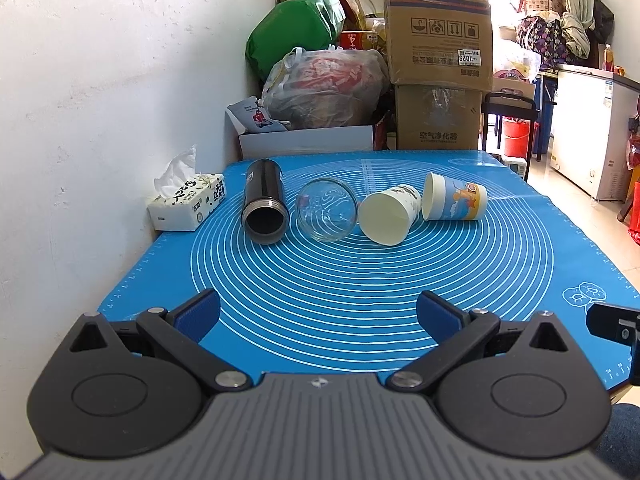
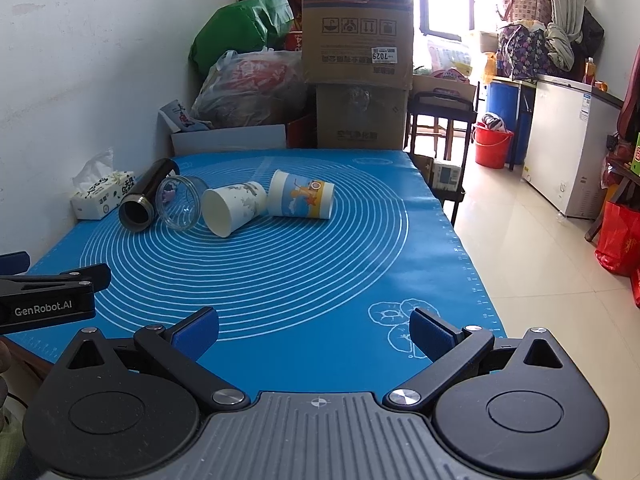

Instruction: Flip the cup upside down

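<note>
Several cups lie on their sides in a row on the blue mat (image 1: 360, 280): a black flask (image 1: 264, 204), a clear glass cup (image 1: 327, 209), a white paper cup (image 1: 390, 210) and a blue-printed paper cup (image 1: 454, 197). The right wrist view shows the same row: flask (image 2: 146, 196), glass (image 2: 180, 202), white cup (image 2: 232, 206), blue cup (image 2: 302, 199). My left gripper (image 1: 318, 316) is open and empty near the mat's front edge. My right gripper (image 2: 314, 330) is open and empty, also at the front, to the right of the left gripper (image 2: 48, 292).
A tissue pack (image 1: 188, 202) lies at the mat's left edge by the white wall. Cardboard boxes (image 1: 438, 52) and bags (image 1: 324, 84) are piled behind the table. The table's right edge drops to a tiled floor (image 2: 540, 264) with a red bucket (image 2: 492, 146).
</note>
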Action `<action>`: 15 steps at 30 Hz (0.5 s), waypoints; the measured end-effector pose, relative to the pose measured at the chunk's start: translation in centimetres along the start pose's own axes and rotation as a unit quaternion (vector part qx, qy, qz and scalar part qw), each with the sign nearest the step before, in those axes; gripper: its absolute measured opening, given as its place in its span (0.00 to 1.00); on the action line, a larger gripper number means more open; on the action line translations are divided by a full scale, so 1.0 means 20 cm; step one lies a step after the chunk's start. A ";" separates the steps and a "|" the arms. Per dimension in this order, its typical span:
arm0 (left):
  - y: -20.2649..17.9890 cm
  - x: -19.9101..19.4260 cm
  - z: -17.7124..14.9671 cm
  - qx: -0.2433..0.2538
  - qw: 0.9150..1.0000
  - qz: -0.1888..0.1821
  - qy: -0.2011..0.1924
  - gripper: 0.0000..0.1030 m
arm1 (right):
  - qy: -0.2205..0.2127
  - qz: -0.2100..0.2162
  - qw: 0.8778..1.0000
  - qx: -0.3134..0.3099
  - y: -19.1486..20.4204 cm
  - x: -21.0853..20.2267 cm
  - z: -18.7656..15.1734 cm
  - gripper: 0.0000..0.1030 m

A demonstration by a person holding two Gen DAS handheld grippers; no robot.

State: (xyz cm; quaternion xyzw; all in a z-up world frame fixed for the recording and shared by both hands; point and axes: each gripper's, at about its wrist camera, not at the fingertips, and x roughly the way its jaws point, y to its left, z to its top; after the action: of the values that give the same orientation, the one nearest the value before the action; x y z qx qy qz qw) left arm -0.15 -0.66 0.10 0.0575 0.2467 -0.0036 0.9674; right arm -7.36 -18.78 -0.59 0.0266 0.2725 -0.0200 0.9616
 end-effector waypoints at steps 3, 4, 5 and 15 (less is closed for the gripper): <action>0.00 0.00 0.00 0.001 1.000 -0.002 0.000 1.00 | 0.001 0.000 1.000 0.000 0.00 0.00 0.00 1.00; 0.00 0.00 0.00 0.002 1.000 -0.002 0.000 1.00 | 0.001 0.000 1.000 0.000 0.00 0.00 0.00 1.00; 0.00 0.00 0.00 0.002 1.000 -0.003 0.000 1.00 | 0.002 0.000 1.000 0.000 0.00 0.00 0.00 1.00; -0.01 0.00 -0.01 0.003 1.000 -0.003 -0.005 1.00 | 0.002 0.000 1.000 -0.001 0.00 0.01 0.00 1.00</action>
State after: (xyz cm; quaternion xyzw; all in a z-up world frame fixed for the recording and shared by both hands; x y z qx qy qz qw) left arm -0.29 -0.80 -0.13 0.0600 0.2424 -0.0077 0.9683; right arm -7.24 -18.76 -0.69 0.0255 0.2741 -0.0201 0.9612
